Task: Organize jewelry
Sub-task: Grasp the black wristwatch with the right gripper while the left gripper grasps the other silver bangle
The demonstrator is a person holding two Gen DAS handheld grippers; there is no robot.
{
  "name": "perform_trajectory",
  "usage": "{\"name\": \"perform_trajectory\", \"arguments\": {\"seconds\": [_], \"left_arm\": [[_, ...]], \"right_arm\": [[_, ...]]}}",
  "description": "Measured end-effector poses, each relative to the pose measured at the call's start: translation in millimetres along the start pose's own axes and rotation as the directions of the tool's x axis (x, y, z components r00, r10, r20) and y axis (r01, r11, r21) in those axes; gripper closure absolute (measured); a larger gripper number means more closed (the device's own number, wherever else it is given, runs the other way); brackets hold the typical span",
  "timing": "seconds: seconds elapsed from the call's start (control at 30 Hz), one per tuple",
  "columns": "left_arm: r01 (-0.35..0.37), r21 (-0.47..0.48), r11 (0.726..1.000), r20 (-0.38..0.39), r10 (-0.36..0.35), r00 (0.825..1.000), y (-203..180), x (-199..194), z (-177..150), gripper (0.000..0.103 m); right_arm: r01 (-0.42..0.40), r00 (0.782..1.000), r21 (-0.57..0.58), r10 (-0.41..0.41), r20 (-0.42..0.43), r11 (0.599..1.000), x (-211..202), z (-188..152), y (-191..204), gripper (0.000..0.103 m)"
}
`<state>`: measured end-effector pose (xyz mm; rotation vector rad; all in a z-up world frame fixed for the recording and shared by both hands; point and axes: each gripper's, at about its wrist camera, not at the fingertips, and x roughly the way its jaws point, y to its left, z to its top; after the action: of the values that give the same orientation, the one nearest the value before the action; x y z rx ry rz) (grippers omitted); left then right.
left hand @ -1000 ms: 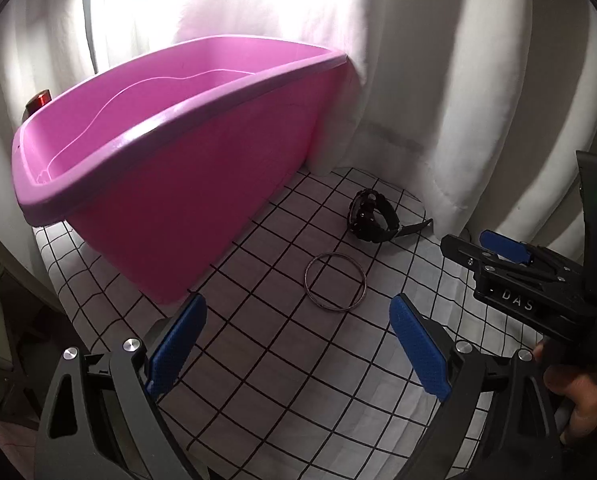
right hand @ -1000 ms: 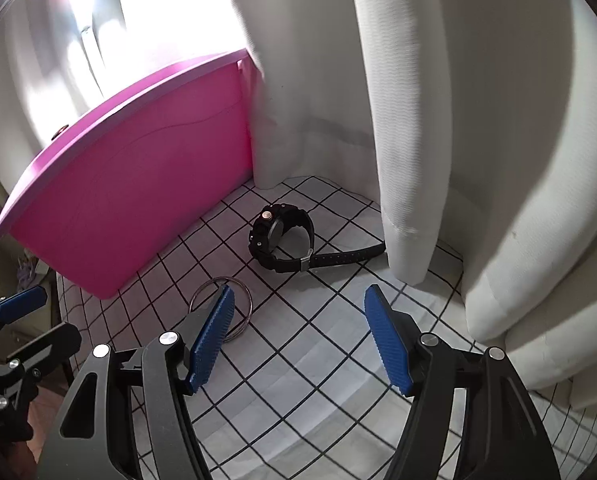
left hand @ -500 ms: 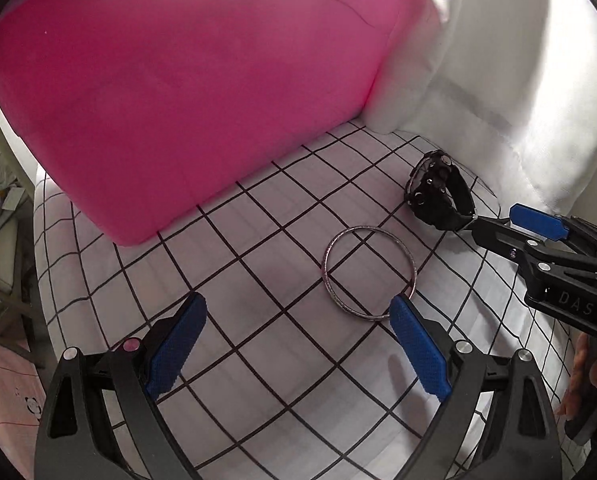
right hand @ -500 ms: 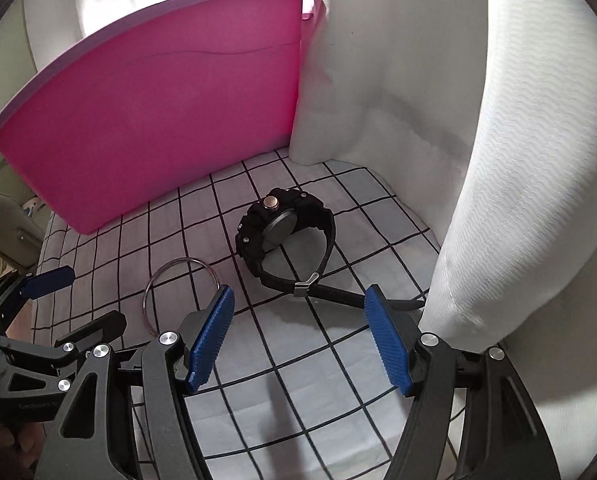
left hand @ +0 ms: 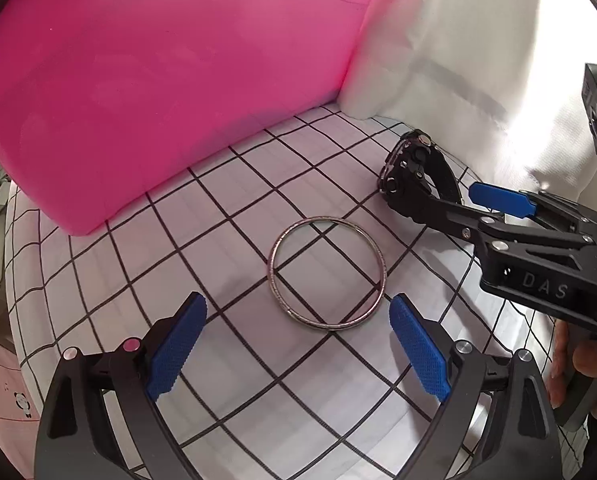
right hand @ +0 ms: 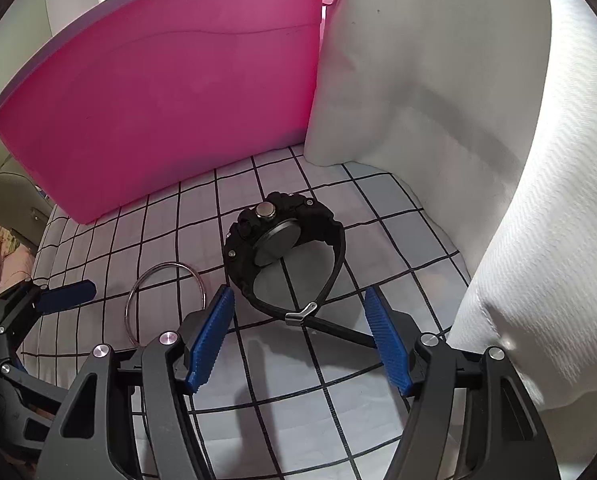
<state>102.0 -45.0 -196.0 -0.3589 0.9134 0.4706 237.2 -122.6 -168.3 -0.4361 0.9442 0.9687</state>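
Silver metal bangle lies flat on the checked cloth, just in front of the pink tub and w/ clear cloth between them. Black watch sits on its side a little further along the tub's front wall, near the white curtain, strap tail trailing away from the tub.

Left claw is released, nothing between the blue pads; the bangle is just ahead of the tips, its near rim about level w/ the right pad, so the ring sits off-centre toward that side. Right claw is also released & empty; the watch strap and buckle lie just ahead of the gap, watch body beyond, closer to the tub.

Step in hand, prob.: both claws closing in for a pick, left on bangle, right on watch. To do it well: shift the left claw a bit so one pad goes inside the ring and one outside, then pinch the rim, as a thin flat ring will likely skate on cloth if squeezed across. Right claw should take the strap loop near the buckle, not the loose tail. Tub looks like the drop spot; can't see inside it.
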Motion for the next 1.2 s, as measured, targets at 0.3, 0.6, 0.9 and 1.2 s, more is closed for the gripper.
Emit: {"name": "perform_trajectory", "arguments": {"seconds": [0.3,0.6,0.9,1.2], "left_arm": [[-0.016,0.024,1.0,0.004,0.015,1.0,-7,11,0,0.012],[-0.072,0.046,0.996,0.031,0.07,0.997,-15,17,2,0.009],[-0.091,0.032,0.995,0.029,0.09,0.995,-15,25,12,0.006],[-0.098,0.01,0.995,0.078,0.096,0.992,-6,19,11,0.034]], "right_arm": [[-0.042,0.999,-0.003,0.042,0.005,0.999,9,5,-4,0.038],[-0.06,0.998,0.003,0.06,-0.007,0.998,22,9,-5,0.038],[-0.06,0.998,0.008,0.06,-0.003,0.998,31,15,-7,0.038],[-0.044,0.999,-0.004,0.044,0.016,0.999,31,15,-5,0.042]]}}
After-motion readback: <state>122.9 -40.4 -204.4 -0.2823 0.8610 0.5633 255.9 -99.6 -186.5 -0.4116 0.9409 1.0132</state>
